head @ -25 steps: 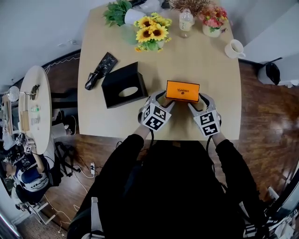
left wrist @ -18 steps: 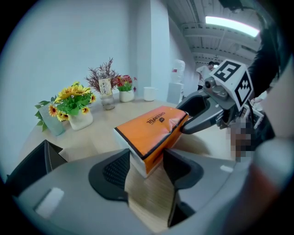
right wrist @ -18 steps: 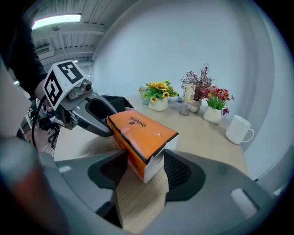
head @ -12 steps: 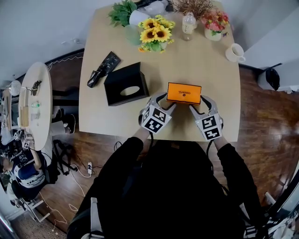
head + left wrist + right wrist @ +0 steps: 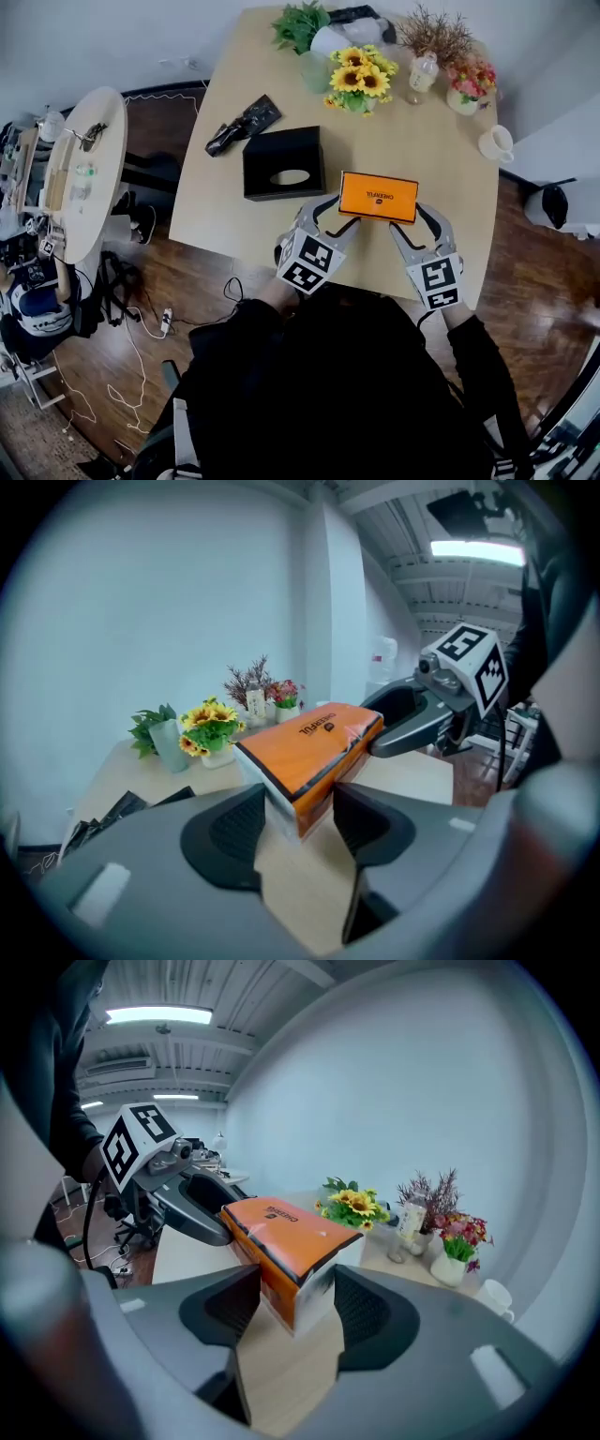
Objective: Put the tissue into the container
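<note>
An orange plastic-wrapped tissue pack (image 5: pixel 378 196) is held between my two grippers, just above the wooden table (image 5: pixel 225 216) as far as I can tell. My left gripper (image 5: pixel 336 214) is shut on its left end, and its pads press the pack's sides (image 5: pixel 309 752). At the pack's right end (image 5: pixel 281 1260), my right gripper (image 5: pixel 415 223) is shut the same way. The black box container (image 5: pixel 284 163), with an oval slot in its top, stands on the table just left of the pack. Each gripper view shows the other gripper at the pack's far end.
Along the table's far edge stand a sunflower vase (image 5: pixel 359 82), a green plant (image 5: pixel 298 23), a glass bottle (image 5: pixel 422 72), a pot of pink flowers (image 5: pixel 469 84) and a white cup (image 5: pixel 494 143). A black wrapper (image 5: pixel 244 124) lies behind the container. A round side table (image 5: pixel 84 178) is at the left.
The head view has shifted. Both grippers keep their hold, and the pack now stands a little closer to the black container.
</note>
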The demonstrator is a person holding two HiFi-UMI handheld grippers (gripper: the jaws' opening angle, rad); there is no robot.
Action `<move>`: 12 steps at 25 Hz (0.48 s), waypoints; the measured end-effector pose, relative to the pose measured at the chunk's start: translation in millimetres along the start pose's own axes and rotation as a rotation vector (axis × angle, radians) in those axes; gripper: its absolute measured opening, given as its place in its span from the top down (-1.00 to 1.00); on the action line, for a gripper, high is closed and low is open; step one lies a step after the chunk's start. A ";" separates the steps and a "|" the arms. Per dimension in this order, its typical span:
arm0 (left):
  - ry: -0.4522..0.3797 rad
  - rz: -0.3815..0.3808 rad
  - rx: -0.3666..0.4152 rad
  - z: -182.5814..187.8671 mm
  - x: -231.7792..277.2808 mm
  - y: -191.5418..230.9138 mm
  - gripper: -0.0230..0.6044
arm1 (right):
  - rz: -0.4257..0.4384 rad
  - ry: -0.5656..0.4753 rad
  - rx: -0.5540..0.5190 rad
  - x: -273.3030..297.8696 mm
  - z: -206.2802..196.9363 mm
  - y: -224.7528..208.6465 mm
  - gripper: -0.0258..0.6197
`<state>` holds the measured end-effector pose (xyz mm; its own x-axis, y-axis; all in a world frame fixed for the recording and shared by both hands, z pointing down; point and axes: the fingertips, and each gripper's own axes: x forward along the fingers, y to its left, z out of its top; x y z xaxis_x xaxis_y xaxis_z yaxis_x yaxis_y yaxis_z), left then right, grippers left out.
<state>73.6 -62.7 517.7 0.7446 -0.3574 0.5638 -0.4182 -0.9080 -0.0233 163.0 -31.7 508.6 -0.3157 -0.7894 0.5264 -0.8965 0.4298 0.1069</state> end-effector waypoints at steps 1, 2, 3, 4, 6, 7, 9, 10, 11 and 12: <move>-0.009 0.012 -0.005 3.3 -9.5 3.6 0.25 | 0.008 -0.016 -0.007 -1.1 9.3 4.2 0.14; -0.015 0.023 -0.009 6.3 -18.9 7.1 0.25 | 0.015 -0.031 -0.013 -2.5 18.4 8.4 0.14; -0.021 0.034 -0.013 9.1 -28.3 10.3 0.25 | 0.020 -0.047 -0.019 -4.2 27.3 12.5 0.15; -0.029 0.045 -0.015 12.4 -37.5 12.9 0.25 | 0.026 -0.062 -0.025 -6.1 36.0 16.5 0.15; -0.056 0.071 -0.016 21.0 -55.4 16.3 0.25 | 0.039 -0.089 -0.033 -10.7 53.0 24.0 0.15; -0.070 0.087 -0.012 26.1 -64.5 17.6 0.25 | 0.046 -0.101 -0.035 -13.4 61.2 27.4 0.15; -0.093 0.126 -0.002 36.1 -83.1 20.1 0.25 | 0.063 -0.124 -0.041 -19.5 78.2 33.2 0.15; -0.105 0.144 -0.001 40.6 -91.9 21.3 0.26 | 0.074 -0.137 -0.050 -22.6 87.4 36.0 0.15; -0.118 0.159 -0.005 44.5 -100.1 22.5 0.26 | 0.086 -0.150 -0.065 -25.4 96.6 39.0 0.15; -0.129 0.173 -0.011 47.5 -107.6 24.0 0.26 | 0.100 -0.163 -0.082 -27.5 105.2 42.2 0.15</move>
<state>8.2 -56.4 417.3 0.7213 -0.5333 0.4420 -0.5507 -0.8286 -0.1011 101.2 -37.9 409.9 -0.4539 -0.7984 0.3955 -0.8319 0.5388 0.1329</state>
